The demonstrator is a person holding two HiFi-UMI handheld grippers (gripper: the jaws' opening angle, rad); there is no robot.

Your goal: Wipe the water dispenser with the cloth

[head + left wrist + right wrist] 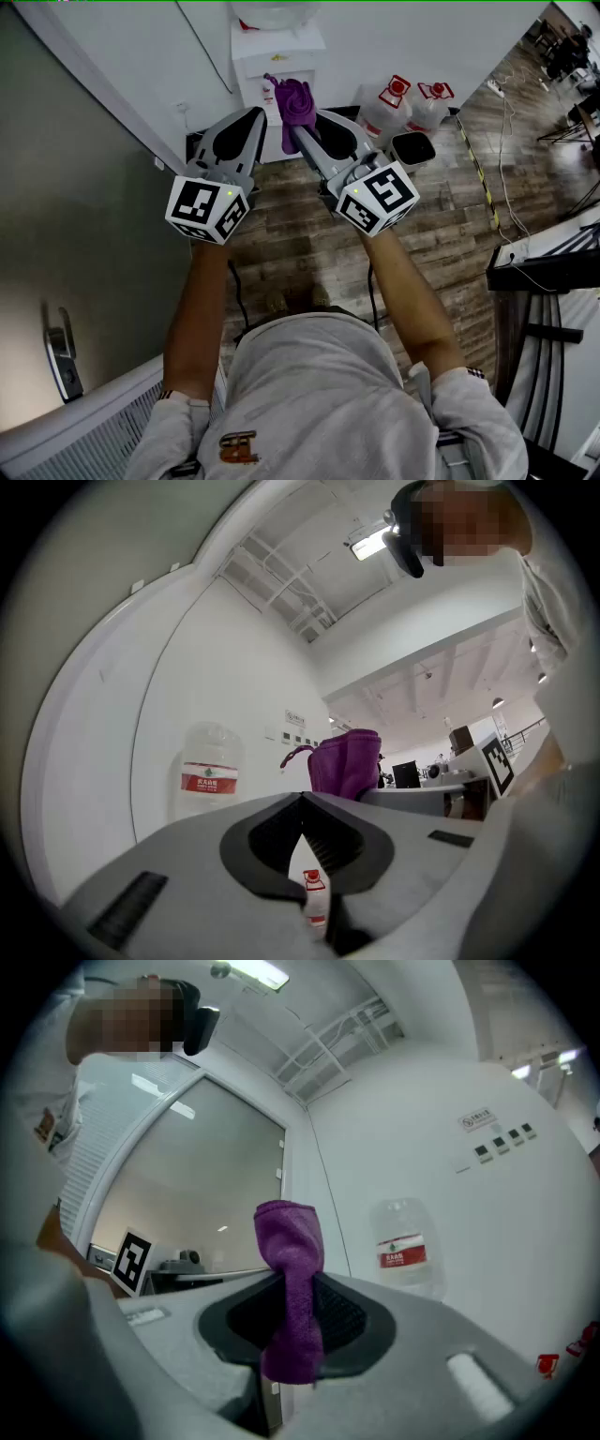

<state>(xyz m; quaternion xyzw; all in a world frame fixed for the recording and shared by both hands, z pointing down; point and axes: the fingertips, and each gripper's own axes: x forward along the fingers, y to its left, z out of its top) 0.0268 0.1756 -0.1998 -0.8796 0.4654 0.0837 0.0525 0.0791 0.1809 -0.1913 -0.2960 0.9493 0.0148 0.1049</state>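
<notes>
The right tool (292, 1286) is clamped on the purple cloth (290, 1241), which stands up from its closed jaws and hangs a little below them. The left tool (302, 799) has its jaws shut together, with nothing between them. The head view alone shows both tools side by side in front of the white water dispenser (279, 58) by the wall. The gripper views show its red-labelled bottle (403, 1246) in full.
</notes>
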